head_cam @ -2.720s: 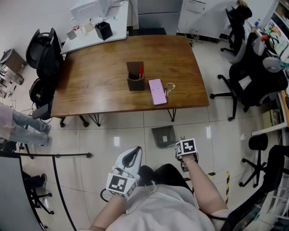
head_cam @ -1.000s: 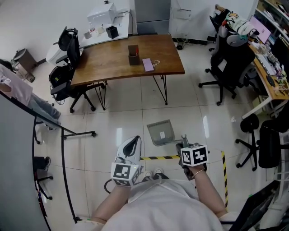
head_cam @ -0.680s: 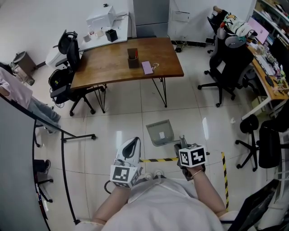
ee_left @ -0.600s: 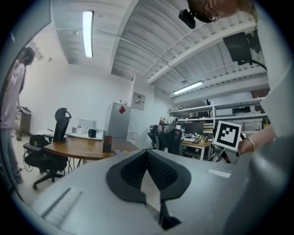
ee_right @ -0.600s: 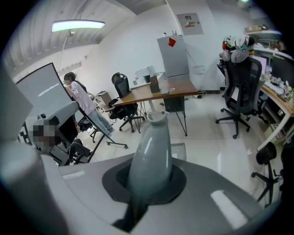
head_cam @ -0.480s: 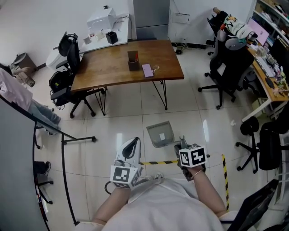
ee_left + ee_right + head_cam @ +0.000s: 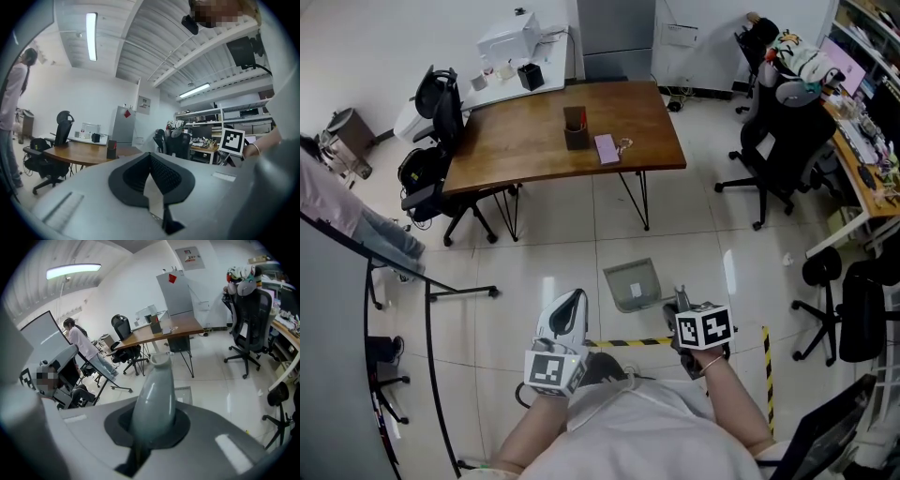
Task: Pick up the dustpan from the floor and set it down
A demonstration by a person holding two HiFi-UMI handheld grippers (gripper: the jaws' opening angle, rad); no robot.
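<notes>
Two chairs flank the wooden worktop (image 7: 525, 141): a left chair (image 7: 436, 98) at its far end and a right chair (image 7: 778, 141) well off to the other side. The worktop carries a dark pen holder (image 7: 575, 129) and a pink phone (image 7: 607, 148). A person (image 7: 342, 211) stands at the left edge of my head view beside a black rail (image 7: 427, 309), and a black stool (image 7: 825, 272) sits at the right. A yellow-and-black tape strip (image 7: 628, 342) crosses the floor (image 7: 544, 234) between my two hands.

My right hand-held gripper (image 7: 679, 300) is clamped on the grey handle of the dustpan (image 7: 633, 284). In the right gripper view the handle fills the gap between the jaws and runs away from the camera, with the pan beyond it. The pan sticks out ahead and to the left of that gripper, over the tiles between the tape strip and the worktop's near legs, well apart from both chairs.

My left hand-held gripper (image 7: 576, 298) has its jaws together with nothing in them, near the dustpan and not touching it.
</notes>
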